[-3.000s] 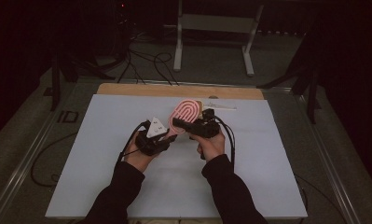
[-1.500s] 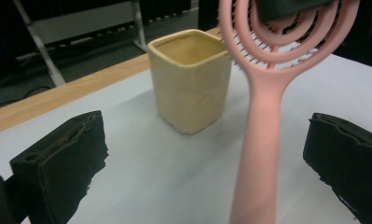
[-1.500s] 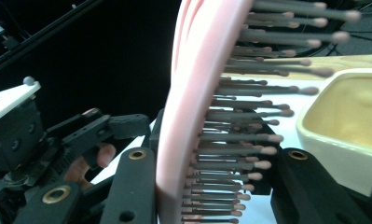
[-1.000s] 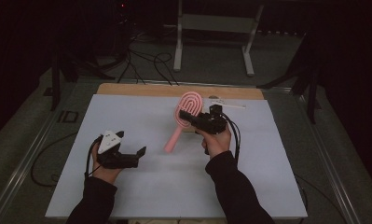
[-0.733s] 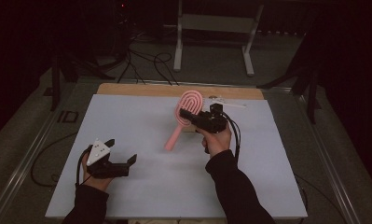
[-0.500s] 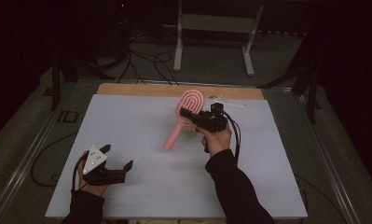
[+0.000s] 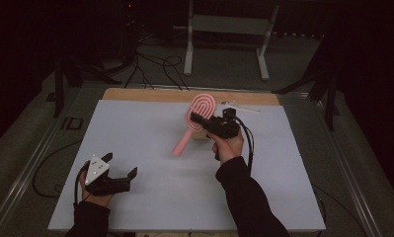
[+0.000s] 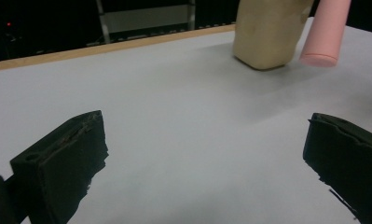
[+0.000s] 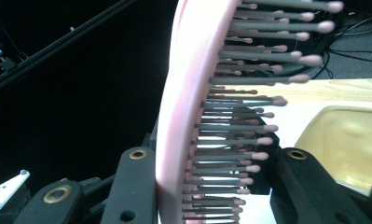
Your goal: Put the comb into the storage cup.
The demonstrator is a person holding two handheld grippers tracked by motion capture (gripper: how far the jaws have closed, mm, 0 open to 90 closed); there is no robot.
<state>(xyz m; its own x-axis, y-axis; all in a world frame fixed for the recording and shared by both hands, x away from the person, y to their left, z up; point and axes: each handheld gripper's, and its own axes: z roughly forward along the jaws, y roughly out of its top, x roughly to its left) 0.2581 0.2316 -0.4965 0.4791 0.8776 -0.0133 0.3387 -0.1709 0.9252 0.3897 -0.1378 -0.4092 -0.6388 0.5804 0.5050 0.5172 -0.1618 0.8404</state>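
A pink hairbrush (image 7: 202, 106) hangs tilted above the white table top (image 7: 135, 128), head up toward the back, handle (image 7: 180, 145) slanting down to the front left. My right gripper (image 7: 198, 120) is shut on the brush head. In the right gripper view the bristled head (image 9: 193, 93) stands between the jaws of the right gripper (image 9: 216, 179). A tan block (image 7: 200, 134) lies under the brush. My left gripper (image 7: 121, 165) is open near the front left, well away from the brush. The left gripper view shows the block (image 8: 267, 32) and the handle end (image 8: 326, 39) far ahead.
A wooden strip (image 7: 150, 94) runs along the table's back edge. A small white object (image 7: 240, 107) lies at the back right. Beyond the table stand a metal frame (image 7: 224, 24) and floor cables (image 7: 155, 64). The tan block (image 9: 347, 140) lies beside the right jaw.
My left gripper has left the brush and drawn back to the front left corner, open. The right gripper has kept the brush lifted in nearly the same place.
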